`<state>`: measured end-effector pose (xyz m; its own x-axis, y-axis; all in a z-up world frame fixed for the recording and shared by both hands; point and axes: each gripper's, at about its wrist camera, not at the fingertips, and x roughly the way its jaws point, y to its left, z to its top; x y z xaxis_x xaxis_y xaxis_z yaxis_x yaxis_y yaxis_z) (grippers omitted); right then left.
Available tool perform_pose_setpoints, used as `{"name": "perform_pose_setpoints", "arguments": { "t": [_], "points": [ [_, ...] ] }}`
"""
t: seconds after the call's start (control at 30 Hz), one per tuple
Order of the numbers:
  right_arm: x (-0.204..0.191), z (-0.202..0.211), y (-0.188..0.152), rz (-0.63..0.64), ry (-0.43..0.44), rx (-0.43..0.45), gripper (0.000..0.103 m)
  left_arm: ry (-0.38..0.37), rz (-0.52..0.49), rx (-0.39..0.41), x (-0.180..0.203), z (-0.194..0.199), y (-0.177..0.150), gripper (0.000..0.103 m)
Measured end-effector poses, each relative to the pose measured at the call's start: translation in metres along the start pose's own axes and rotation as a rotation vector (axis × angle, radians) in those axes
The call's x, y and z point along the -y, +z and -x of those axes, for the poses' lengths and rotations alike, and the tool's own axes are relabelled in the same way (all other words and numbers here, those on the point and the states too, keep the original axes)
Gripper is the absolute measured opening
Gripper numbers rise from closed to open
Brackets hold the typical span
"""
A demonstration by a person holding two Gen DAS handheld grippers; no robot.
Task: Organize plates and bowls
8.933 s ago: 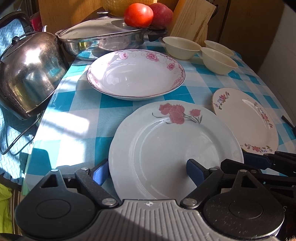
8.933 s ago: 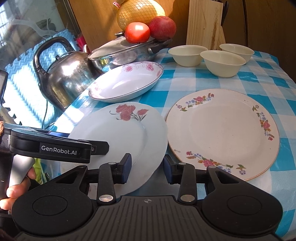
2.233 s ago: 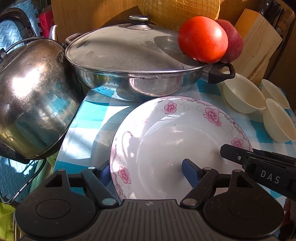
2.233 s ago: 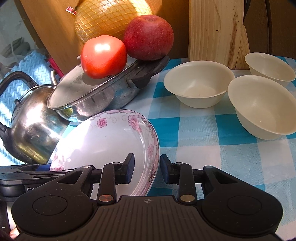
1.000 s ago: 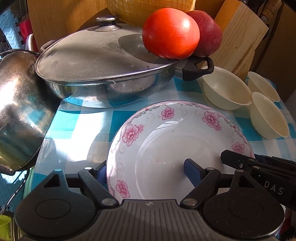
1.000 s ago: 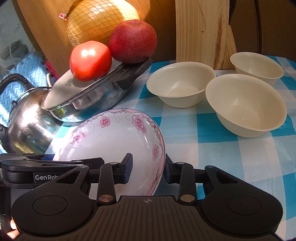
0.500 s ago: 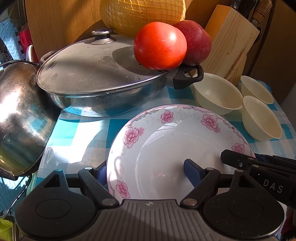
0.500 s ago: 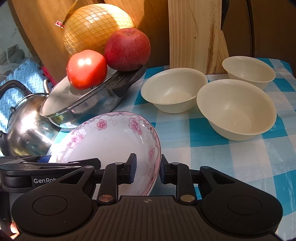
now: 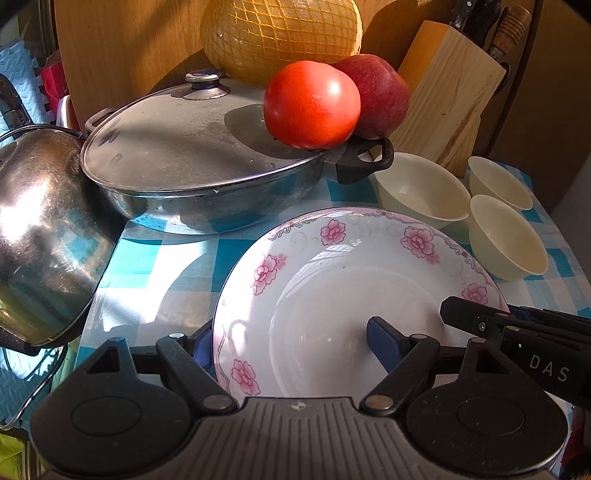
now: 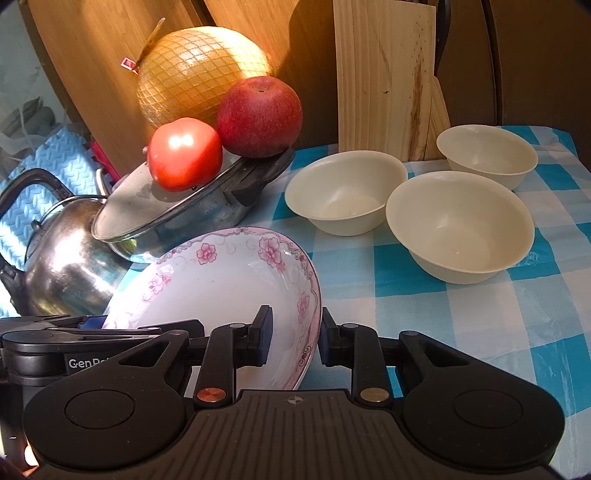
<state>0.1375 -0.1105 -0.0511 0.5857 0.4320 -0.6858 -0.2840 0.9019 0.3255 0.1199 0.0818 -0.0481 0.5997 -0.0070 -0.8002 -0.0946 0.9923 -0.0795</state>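
Porcelain floral deep plate over checked tablecloth, beside lidded pan | left wrist view: left gripper spread wide, fingers straddling plate's near rim | right wrist view: right gripper pinching plate's right rim, plate tilted; three cream bowls beyond.

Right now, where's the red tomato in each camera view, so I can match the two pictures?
Left wrist view: the tomato is upper centre, on the pan lid, in front of the apple.
Right wrist view: the tomato is left of centre, on the same lid, left of and below the apple.
Shared landmark: the netted pomelo behind both fruits.
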Motion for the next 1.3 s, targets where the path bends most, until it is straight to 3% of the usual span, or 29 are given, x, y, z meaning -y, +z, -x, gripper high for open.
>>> {"name": "perform_pose_setpoints", "arguments": {
  "t": [1.3],
  "points": [
    [-0.018,0.056,-0.048,0.065,0.032,0.003,0.032,0.020,-0.031,0.064,0.006,0.059,-0.057,0.075]
  ]
}}
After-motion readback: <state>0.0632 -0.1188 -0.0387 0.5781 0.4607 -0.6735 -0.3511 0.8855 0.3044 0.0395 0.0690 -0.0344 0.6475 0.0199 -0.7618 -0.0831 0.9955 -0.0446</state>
